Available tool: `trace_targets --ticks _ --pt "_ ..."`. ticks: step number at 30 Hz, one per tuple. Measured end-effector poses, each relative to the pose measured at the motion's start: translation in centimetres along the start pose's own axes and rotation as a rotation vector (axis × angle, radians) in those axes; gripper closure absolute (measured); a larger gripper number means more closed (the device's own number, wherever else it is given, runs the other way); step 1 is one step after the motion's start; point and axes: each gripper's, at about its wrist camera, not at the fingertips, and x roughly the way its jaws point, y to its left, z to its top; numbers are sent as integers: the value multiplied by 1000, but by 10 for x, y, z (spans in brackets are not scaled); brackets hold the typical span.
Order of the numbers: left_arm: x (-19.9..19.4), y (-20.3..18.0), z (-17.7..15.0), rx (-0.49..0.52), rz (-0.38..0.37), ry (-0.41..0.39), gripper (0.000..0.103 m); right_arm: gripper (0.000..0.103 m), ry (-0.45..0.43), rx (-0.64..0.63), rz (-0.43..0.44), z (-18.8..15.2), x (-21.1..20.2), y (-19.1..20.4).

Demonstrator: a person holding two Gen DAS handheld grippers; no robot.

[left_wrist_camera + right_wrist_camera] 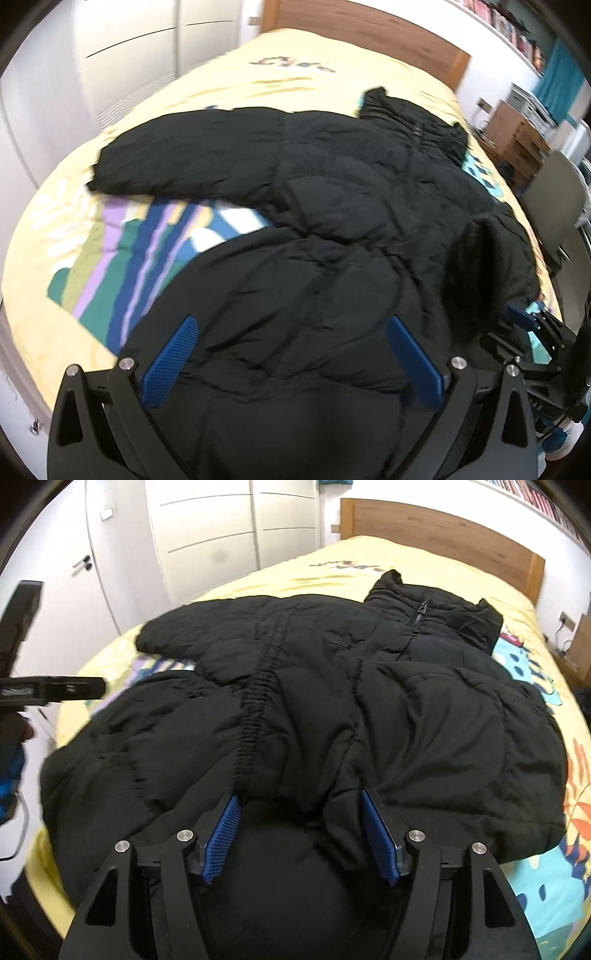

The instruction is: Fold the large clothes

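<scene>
Two tools hang low over the near hem of a black puffy jacket, which lies spread on the bed with its collar toward the headboard. Nearest the hem, the right tool has its blue fingers spread, with a bulge of the hem sitting between them, though I cannot tell whether they press on it. The left tool is also spread wide, poised over the jacket's lower edge and pinching nothing. Farther up from the hem, one sleeve lies out sideways across the yellow bedcover, toward the wardrobe side, while the other side of the jacket looks bunched and rumpled near the bed's edge. Beyond that, the zipped collar rests flat. Judging by this, little folding seems done: the sleeves still need bringing in and the body needs doubling over.
</scene>
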Motion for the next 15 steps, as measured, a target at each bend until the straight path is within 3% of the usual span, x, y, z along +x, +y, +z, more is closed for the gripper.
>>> trace_targets --ticks 4,7,15 --pt "3 -28 4 50 -42 10 0 38 -31 6 77 -2 -18 4" --pt "6 -50 7 109 -46 0 0 38 -59 21 78 -5 -34 -3" --pt "23 -116 22 205 -135 0 0 38 -135 165 -59 -8 -70 -85"
